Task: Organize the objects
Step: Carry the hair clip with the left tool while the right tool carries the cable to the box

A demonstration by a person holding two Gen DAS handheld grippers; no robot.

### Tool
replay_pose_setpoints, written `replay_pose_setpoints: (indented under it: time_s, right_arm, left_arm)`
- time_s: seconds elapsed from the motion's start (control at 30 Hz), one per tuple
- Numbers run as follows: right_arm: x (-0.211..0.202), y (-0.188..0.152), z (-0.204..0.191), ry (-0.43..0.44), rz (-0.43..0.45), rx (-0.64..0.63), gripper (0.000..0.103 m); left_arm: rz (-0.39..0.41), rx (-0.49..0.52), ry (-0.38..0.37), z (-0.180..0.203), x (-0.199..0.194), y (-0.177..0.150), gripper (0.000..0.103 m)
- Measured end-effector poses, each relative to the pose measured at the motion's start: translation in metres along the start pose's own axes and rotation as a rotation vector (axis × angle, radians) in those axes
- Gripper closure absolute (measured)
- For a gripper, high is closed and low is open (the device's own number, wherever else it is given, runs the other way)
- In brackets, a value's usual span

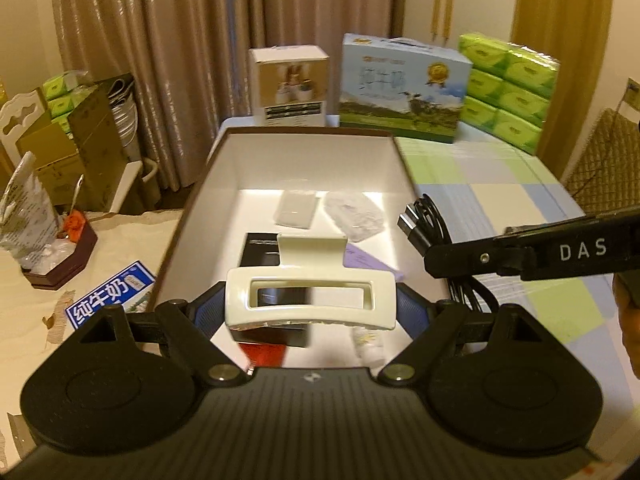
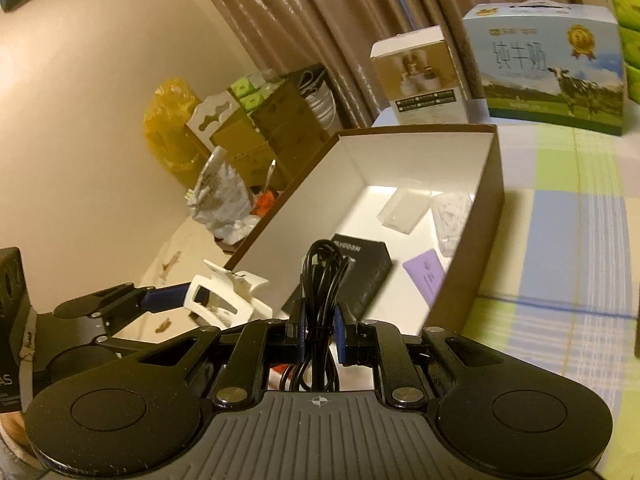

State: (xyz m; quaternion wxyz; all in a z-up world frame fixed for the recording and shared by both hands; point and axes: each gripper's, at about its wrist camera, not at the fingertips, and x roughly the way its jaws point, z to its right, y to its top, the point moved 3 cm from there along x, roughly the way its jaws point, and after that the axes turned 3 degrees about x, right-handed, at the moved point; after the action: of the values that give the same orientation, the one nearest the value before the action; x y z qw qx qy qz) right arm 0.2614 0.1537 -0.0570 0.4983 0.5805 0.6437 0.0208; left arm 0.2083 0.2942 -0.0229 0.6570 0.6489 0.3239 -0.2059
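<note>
Cream hair claw (image 1: 310, 300), rectangular, glossy, clamped across left gripper (image 1: 310, 308) above the open box (image 1: 404, 160). Coiled black cable (image 2: 318, 280) pinched in right gripper (image 2: 320, 340); lower loops hidden.

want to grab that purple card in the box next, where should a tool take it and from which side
The purple card lies flat on the box floor, against the right wall. No raised edge shows, so a pinch from above probably fails. Likely best: come from the open left side and take its free left edge, tilting it up first.
</note>
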Motion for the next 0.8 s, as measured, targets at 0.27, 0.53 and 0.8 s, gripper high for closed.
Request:
replay_pose_setpoints:
  time_s: [0.27, 0.53, 0.8]
  right_arm:
    - [0.045, 0.004, -0.005, -0.137, -0.038, -0.146, 0.092]
    - [0.084, 0.000, 0.001, -0.230, -0.085, -0.248, 0.092]
    - [0.093, 0.010, 0.013, -0.249, -0.067, -0.235, 0.091]
  left_arm:
    - [-0.035, -0.019, 0.007, -0.030, 0.029, 0.001, 0.020]
    - [-0.076, -0.028, -0.005, -0.047, 0.054, 0.000, 0.020]
    - [-0.102, -0.027, -0.029, -0.050, 0.071, 0.001, 0.020]
